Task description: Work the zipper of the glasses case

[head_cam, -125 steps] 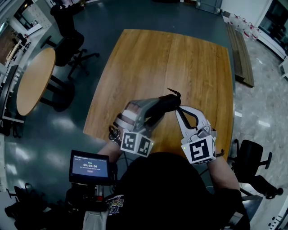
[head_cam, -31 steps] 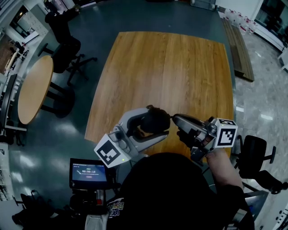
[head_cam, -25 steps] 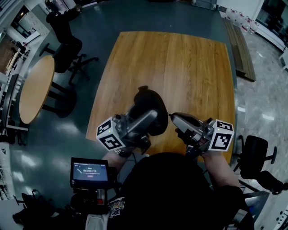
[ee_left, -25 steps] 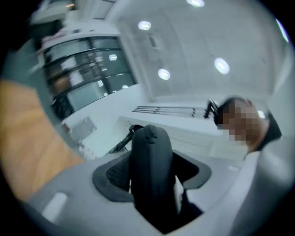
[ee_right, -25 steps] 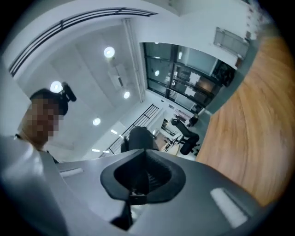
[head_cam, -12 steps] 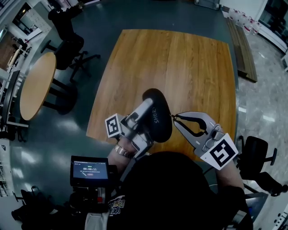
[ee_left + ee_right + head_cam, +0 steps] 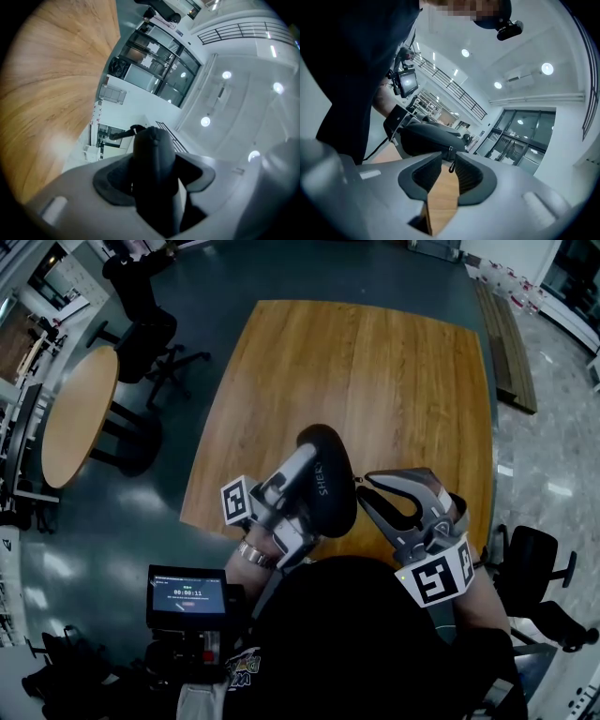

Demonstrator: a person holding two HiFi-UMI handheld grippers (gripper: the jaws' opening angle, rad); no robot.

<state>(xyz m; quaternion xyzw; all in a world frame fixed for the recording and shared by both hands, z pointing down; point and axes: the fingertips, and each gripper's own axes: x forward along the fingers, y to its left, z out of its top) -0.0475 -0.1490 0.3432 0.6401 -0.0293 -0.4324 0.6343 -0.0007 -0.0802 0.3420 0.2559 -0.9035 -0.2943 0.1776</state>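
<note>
Both grippers have rolled over since a second ago, and the case has turned with the left one so that a lettered face now shows from above. At left, the left gripper (image 7: 302,463) clamps the black case (image 7: 330,482), its jaws held fairly wide by the case's bulk. It holds the case up above the near edge of the worktop (image 7: 375,381), probably to steady it and turn its zipper end toward the other hand. To the right, the right gripper (image 7: 362,484) sits just beside that end. Its jaws have just been opening and stand narrowly apart, with the small zipper pull (image 7: 450,165) hanging between them, not pinched. The case looks zipped shut, and whether anything is inside cannot be seen.
</note>
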